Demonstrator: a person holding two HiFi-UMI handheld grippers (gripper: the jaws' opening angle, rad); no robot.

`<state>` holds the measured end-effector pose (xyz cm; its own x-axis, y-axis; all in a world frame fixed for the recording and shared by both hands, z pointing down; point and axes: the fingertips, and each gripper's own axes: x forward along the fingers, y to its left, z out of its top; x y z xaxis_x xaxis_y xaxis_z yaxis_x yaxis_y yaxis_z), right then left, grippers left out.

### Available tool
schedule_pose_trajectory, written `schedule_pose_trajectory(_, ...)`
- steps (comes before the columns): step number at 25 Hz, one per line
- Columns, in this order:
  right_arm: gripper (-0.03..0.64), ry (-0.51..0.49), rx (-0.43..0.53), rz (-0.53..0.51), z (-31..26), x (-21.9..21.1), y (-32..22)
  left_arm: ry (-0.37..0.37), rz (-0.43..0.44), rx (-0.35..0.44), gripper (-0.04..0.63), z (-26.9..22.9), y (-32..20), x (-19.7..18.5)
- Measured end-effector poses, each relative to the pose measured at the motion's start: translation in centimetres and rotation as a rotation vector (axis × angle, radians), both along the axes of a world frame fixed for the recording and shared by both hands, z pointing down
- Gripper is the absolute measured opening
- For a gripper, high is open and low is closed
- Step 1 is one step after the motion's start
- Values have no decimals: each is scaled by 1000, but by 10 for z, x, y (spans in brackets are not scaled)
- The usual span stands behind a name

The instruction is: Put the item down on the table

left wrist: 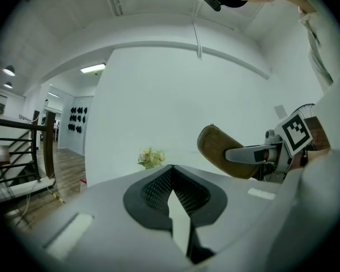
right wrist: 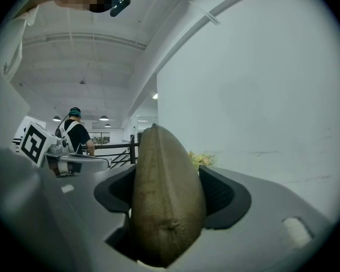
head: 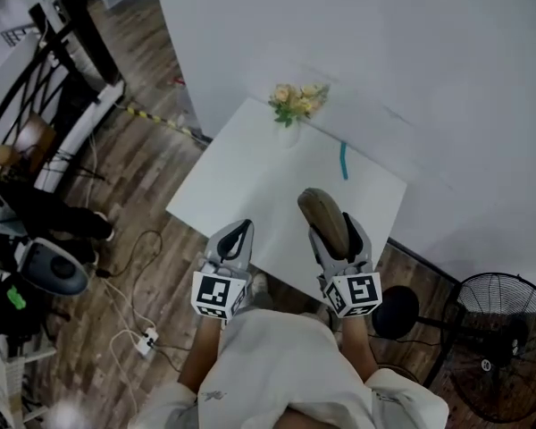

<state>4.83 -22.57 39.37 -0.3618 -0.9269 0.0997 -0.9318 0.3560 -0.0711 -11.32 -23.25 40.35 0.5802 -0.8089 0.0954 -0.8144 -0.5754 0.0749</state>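
Your right gripper [head: 338, 233] has its jaws clamped on the olive-brown, oblong, fabric-looking item [head: 322, 208], raised over the near side of the white bench [head: 250, 172]. Your left gripper [head: 235, 239] has its jaws closed on nothing. The item is not yet down; lowering and release remain.

White square table [head: 250, 177], which stood on a wooden floor [head: 161, 150]. A small vase of flowers [head: 294, 107] stood at its far corner, and a thin teal stick [head: 344, 161] lay near its far right edge. Left of the table, white cables [head: 125, 315] and a power strip [head: 146, 340] lay on the floor; a fan [head: 505, 347] stood near right.
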Motion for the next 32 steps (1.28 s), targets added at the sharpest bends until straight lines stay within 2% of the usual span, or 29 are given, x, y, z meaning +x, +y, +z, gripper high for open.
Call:
schedule_pose_trajectory(5, 319, 14, -27, 36, 15, -5, -25, -1, 45, -19, 20, 17, -33, 0)
schedule_pose_trajectory(12, 318, 29, -81, 52, 33, -12, -43, -8, 64, -47, 20, 29, -61, 0)
schedule_pose_trajectory(18, 319, 31, -110, 51, 47, -5, -65, -24, 83, -72, 20, 41, -85, 17)
schedule_pose_trajectory(32, 318, 3, -190, 9, 99, 23, -129, -83, 62, -143, 20, 89, -142, 52)
